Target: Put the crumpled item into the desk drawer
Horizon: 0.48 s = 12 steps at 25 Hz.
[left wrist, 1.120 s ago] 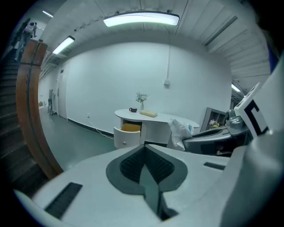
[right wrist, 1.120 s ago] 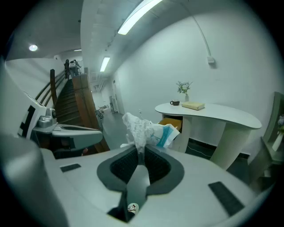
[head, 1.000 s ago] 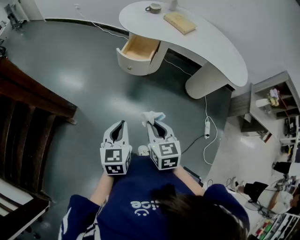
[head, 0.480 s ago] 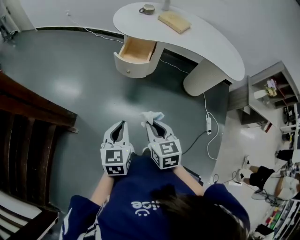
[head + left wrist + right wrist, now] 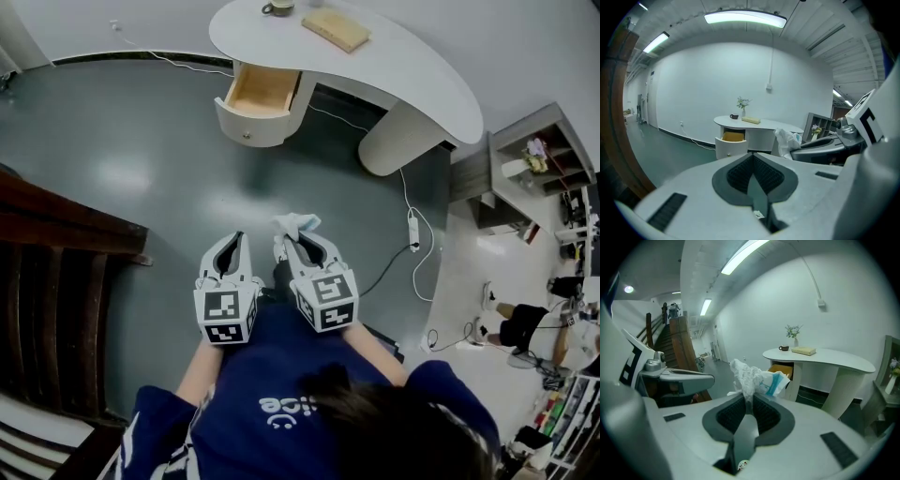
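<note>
Head view: one crumpled item (image 5: 294,224), one drawer (image 5: 246,127), one desk (image 5: 398,67).

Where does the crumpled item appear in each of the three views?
Head view: crumpled item at centre, at the right gripper tip.
Left gripper view: right of centre, in front of the desk.
Right gripper view: centre, pinched between the jaws.
Shared landmark: the desk's open drawer.

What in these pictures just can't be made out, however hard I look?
Crumpled item: right gripper view; print too creased and small to read, lower end hidden inside the right hand-held gripper.
Drawer: left gripper view; its front panel hides its bottom.
Cup: head view; at the top edge, contents too small to tell.
</note>
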{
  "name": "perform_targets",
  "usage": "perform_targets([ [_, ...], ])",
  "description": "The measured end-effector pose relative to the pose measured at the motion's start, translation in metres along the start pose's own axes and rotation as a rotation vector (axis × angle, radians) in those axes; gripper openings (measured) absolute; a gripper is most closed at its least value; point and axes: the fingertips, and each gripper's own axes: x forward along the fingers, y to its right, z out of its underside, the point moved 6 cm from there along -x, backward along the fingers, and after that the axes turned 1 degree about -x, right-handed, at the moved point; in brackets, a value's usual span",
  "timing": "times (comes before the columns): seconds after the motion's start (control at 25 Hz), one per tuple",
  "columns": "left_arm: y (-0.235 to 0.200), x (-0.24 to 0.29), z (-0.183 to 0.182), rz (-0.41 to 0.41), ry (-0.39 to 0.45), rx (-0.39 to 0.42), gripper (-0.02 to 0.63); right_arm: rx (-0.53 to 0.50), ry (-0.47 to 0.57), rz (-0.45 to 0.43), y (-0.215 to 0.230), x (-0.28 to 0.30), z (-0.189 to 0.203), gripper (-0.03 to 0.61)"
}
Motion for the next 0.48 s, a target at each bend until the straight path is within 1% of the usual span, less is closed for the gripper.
perform_targets([
  [0.12,-0.004,0.009,0.001,-0.005,-0.020,0.004,0.003,0.015,-0.005,-0.011,0.005,0.008,0.000,0.057],
  [0.24,-0.010,0.024,-0.004,-0.021,-0.021,0.009,0.003,0.014,-0.006,-0.035,0.014,0.024,-0.004,0.057],
  [0.48,-0.018,0.061,-0.026,-0.063,-0.023,-0.003,0.003,0.013,0.002,-0.064,0.052,0.061,-0.033,0.057],
])
